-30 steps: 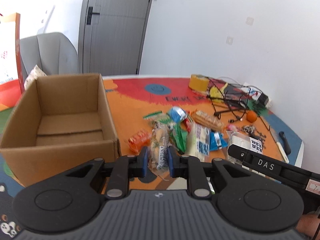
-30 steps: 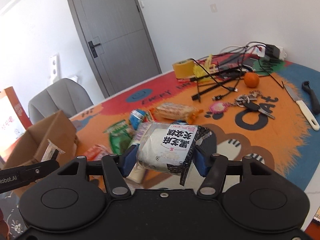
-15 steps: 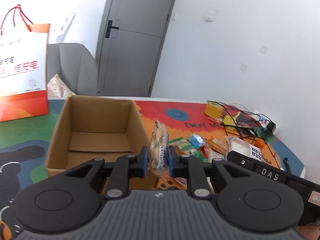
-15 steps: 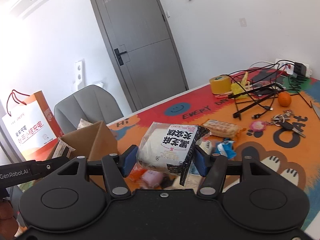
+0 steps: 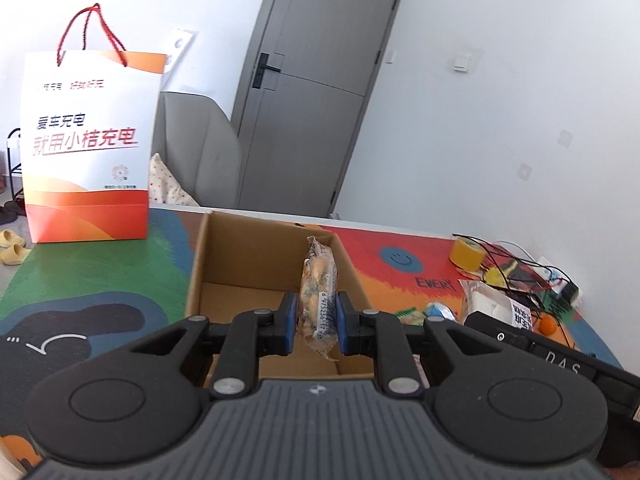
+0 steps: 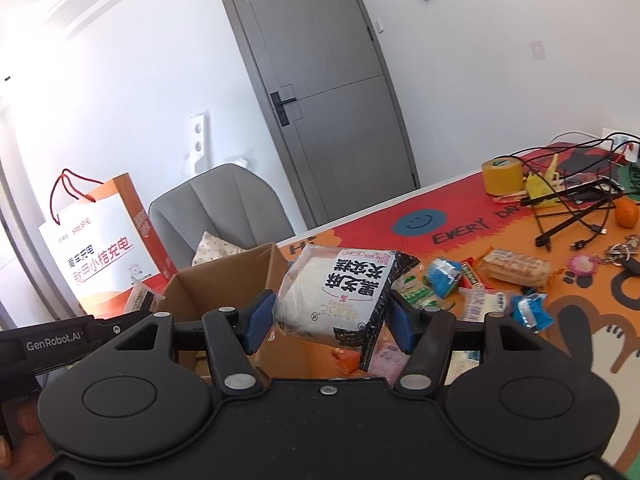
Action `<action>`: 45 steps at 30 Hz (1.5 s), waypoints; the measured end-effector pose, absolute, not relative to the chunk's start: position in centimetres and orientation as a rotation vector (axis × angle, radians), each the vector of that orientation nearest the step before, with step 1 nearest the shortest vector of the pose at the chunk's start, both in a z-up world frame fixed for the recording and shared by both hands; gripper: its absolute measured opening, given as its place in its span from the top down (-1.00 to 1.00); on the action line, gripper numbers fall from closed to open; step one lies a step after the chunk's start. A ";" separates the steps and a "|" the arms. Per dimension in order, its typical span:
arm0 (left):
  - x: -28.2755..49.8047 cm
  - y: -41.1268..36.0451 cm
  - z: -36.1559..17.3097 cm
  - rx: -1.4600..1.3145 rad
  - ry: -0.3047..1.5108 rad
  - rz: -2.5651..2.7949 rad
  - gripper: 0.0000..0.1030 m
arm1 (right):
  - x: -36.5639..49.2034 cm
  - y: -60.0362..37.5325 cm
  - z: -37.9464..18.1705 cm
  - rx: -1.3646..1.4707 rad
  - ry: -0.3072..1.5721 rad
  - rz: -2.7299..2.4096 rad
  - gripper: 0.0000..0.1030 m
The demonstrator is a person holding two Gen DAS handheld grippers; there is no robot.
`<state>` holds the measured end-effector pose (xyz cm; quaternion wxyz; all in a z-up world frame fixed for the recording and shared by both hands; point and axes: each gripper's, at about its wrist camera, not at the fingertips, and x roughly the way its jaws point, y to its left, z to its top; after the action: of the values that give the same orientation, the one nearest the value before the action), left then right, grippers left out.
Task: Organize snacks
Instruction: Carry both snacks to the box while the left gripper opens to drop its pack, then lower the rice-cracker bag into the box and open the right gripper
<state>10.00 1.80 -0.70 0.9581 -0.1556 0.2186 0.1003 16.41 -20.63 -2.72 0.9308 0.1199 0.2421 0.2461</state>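
My left gripper (image 5: 317, 322) is shut on a narrow clear snack packet (image 5: 318, 292) with yellow pieces and holds it upright over the open cardboard box (image 5: 248, 264), near its right wall. My right gripper (image 6: 326, 320) is shut on a white and black rice cake packet (image 6: 340, 292) and holds it in the air just right of the box (image 6: 224, 284). The rice cake packet also shows in the left wrist view (image 5: 496, 304). Several loose snacks (image 6: 472, 280) lie on the colourful table mat to the right.
An orange and white paper bag (image 5: 88, 148) stands behind the box on the left. A grey chair (image 6: 224, 208) is behind the table. A yellow tape roll (image 6: 502, 176), tangled cables (image 6: 576, 208), an orange (image 6: 626, 214) and keys lie at the far right.
Both grippers have moved left with their packets, from above the snack pile toward the box. The left packet now hangs over the box; the paper bag has come into view.
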 end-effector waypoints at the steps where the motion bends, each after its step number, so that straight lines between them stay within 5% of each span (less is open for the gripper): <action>1: 10.1 2.1 -0.7 -0.319 0.445 0.206 0.63 | 16.4 -20.2 -2.7 0.242 0.495 0.510 -0.15; 21: 10.1 6.7 -2.3 -0.400 0.457 0.308 0.52 | 18.2 -13.5 -2.3 0.203 0.523 0.612 -0.15; 30: 8.8 8.6 -2.3 -0.417 0.453 0.355 0.00 | 18.5 -10.2 -2.2 0.203 0.541 0.653 -0.20; 33: 8.6 9.0 -2.5 -0.422 0.462 0.371 -0.24 | 18.7 -9.6 -2.4 0.222 0.564 0.665 -0.36; 37: 8.6 9.0 -2.7 -0.404 0.453 0.405 -0.63 | 18.6 -10.4 -2.5 0.235 0.569 0.640 -0.90; 45: 9.0 7.4 -2.9 -0.387 0.430 0.405 -0.77 | 17.9 -12.9 -2.5 0.210 0.565 0.608 -1.00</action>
<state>8.97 7.37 -2.93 0.9382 -0.1896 0.2106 0.1985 17.90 -12.89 -2.50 0.9098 0.1019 0.2737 0.2949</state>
